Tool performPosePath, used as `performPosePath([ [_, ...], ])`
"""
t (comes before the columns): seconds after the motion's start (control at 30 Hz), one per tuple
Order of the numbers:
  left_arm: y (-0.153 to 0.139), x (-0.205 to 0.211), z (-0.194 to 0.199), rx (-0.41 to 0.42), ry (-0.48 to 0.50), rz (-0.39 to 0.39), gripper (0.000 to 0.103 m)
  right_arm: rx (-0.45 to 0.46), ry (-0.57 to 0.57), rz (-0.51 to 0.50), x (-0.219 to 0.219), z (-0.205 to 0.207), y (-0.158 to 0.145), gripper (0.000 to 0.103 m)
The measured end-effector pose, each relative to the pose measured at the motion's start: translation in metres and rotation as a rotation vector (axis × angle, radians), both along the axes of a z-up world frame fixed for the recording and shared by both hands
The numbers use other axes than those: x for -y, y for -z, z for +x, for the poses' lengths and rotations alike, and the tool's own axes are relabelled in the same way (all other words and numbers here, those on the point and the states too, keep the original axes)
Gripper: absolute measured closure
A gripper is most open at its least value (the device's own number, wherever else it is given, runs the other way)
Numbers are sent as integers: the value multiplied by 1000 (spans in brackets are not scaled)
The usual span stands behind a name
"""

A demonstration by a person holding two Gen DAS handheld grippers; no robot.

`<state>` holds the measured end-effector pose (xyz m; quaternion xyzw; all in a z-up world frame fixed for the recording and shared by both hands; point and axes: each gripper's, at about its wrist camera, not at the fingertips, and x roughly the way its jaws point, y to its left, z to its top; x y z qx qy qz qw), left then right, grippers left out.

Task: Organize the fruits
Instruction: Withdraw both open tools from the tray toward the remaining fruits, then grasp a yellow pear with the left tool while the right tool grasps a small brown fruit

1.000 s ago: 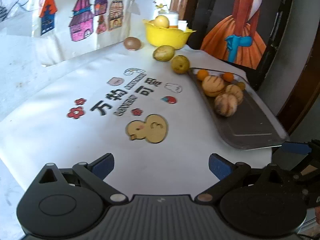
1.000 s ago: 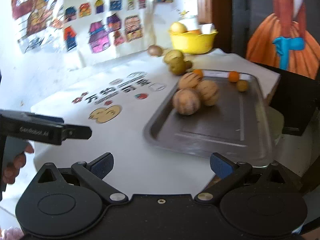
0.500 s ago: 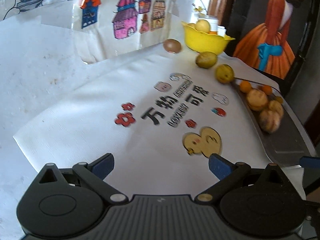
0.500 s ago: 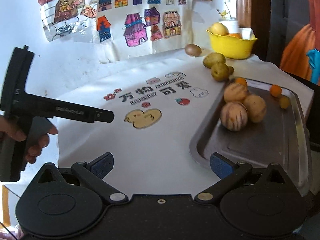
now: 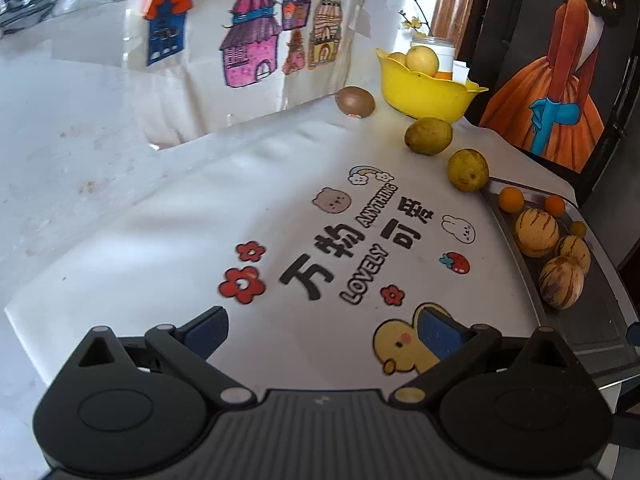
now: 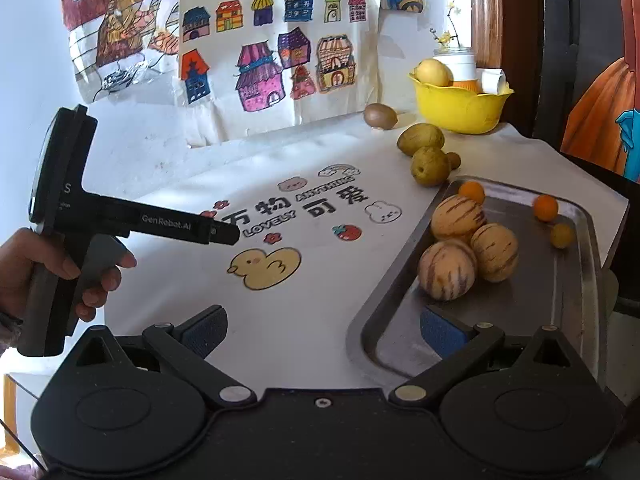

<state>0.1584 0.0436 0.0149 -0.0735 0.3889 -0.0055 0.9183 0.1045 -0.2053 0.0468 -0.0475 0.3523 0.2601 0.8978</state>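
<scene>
1. Fruits are what I've got in front of me: three striped melons [image 6: 472, 252] sit bunched together, touching, on the metal tray [image 6: 576, 320] at the right side of the table.
2. Also on that tray, I see small orange fruits: one [image 6: 472, 192] at the far rim just behind the melons, one [image 6: 546, 207] toward the far right corner, and a smaller yellowish one [image 6: 561, 235] near it.
3. Off the tray, on the white printed tablecloth [image 5: 200, 248], two green-yellow fruits lie just beyond the tray's far corner: one [image 5: 428, 136] farther back, one [image 5: 468, 170] right beside the rim.
4. A brown kiwi [image 5: 355, 101] rests by the yellow bowl [image 5: 424, 92], which holds a pale round fruit [image 5: 422, 60].
5. My left gripper [image 5: 322, 332] hovers over the cloth, jaws spread wide, nothing between them; the right pad overlaps the printed duck [image 5: 396, 348].
6. My right gripper [image 6: 322, 330] is equally wide apart and empty, its right finger over the tray's near end.
7. In the right wrist view I see the left tool [image 6: 132, 220] held by a hand [image 6: 52, 276] at the left.
</scene>
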Motion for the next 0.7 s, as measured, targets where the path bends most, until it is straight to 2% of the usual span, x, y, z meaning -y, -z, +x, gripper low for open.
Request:
performPosePath([
  [0.33, -1, 25, 14, 50, 55, -15, 0, 98, 26, -5, 26, 29, -36, 1],
  [0.7, -16, 63, 49, 136, 142, -84, 0, 149, 74, -42, 45, 102, -84, 1],
])
